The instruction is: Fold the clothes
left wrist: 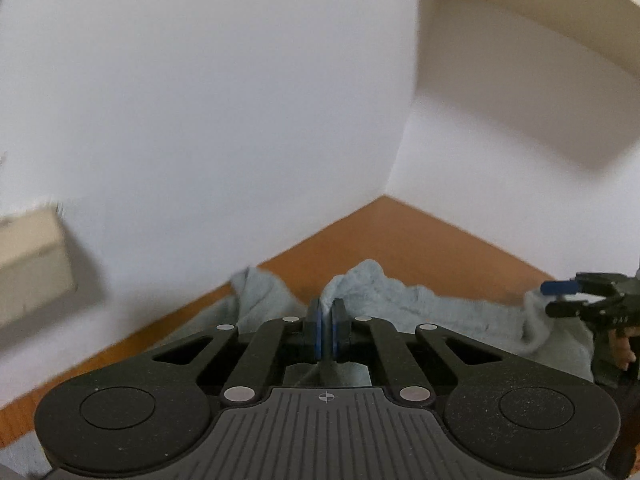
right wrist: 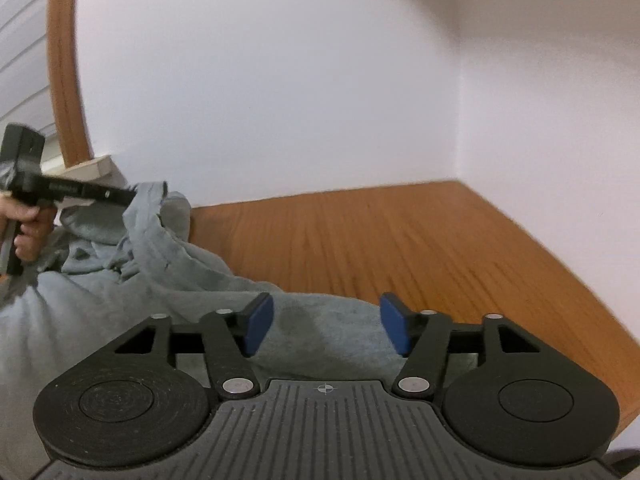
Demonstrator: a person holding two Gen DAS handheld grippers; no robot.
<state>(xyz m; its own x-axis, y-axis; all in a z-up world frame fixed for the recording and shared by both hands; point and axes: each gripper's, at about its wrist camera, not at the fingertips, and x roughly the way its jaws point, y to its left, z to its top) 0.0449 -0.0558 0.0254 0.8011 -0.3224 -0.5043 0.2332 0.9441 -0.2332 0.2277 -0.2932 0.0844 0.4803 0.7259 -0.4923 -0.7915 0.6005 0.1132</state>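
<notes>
A crumpled light grey garment point(left wrist: 440, 312) lies on the orange wooden table point(left wrist: 400, 236) near the wall corner. In the left wrist view, my left gripper point(left wrist: 327, 322) is shut on a raised fold of the grey cloth, which is pinched between its blue pads. At the right edge of that view my right gripper point(left wrist: 560, 298) stands open by the garment's far end. In the right wrist view, the right gripper point(right wrist: 326, 322) hovers over the grey garment point(right wrist: 160, 264) with its blue pads wide apart and pressing on nothing. At the left, the left gripper point(right wrist: 128, 196) lifts a cloth edge, held by a hand point(right wrist: 28, 232).
White walls meet in a corner behind the table point(right wrist: 400, 240). A beige block point(left wrist: 32, 264) juts from the left wall, and a cream shelf point(left wrist: 520, 40) hangs at the upper right. A wooden frame point(right wrist: 64, 80) stands at the far left. The table's edge runs along the right.
</notes>
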